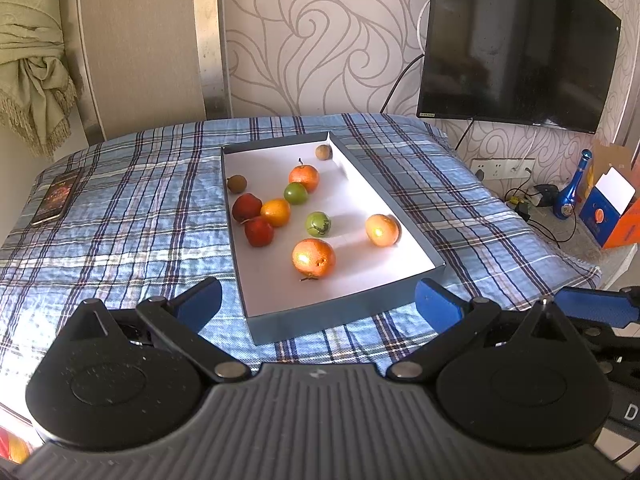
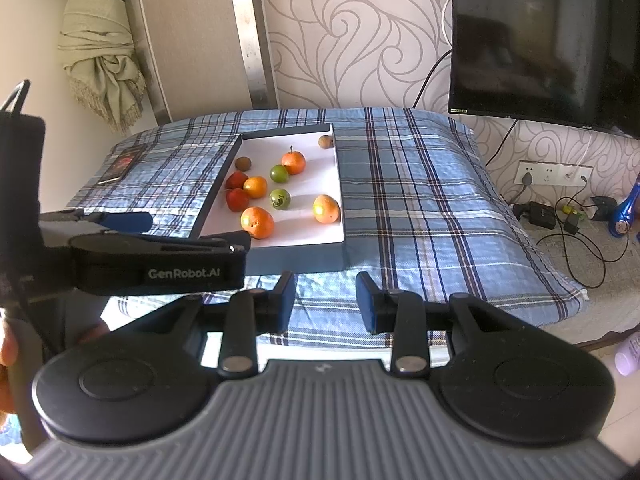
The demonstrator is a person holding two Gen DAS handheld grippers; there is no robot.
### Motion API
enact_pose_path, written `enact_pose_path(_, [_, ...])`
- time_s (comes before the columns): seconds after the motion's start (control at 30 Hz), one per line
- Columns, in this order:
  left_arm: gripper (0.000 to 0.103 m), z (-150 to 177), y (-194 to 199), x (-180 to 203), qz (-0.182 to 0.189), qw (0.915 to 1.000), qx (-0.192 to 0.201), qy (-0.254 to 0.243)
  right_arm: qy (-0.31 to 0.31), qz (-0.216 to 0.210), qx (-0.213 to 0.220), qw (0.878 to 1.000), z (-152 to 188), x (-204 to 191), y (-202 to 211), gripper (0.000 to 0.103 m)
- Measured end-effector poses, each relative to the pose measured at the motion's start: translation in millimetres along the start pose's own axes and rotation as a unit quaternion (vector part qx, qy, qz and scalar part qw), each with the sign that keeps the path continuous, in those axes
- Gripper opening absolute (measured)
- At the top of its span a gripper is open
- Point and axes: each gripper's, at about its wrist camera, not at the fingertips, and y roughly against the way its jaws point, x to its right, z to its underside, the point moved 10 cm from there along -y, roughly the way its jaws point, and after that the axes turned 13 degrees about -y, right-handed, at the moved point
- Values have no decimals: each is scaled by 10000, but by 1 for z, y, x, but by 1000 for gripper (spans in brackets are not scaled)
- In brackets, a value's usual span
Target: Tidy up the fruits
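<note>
Fruit (image 1: pixel 313 258) all inside shallow box (image 1: pixel 340 312) on plaid cloth (image 1: pixel 120 220): oranges, two green, two red, two small brown, scattered and mixed. Fits both unsorted start and fruit just gathered in; stage not settled. If sorting by kind, needs wide grip over round, rolling pieces. Left tongs (image 1: pixel 318 300) spread wide, empty, hovering at near box wall. Right tongs (image 2: pixel 325 300) partly spread, empty, touching nothing, short of box.
</note>
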Motion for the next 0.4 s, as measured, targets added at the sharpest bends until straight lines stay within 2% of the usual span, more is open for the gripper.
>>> enact_pose_path(0.4, [103,0,0,4,110,9999,-18,-37,28,-40,-22,10000,2,-2,1,36])
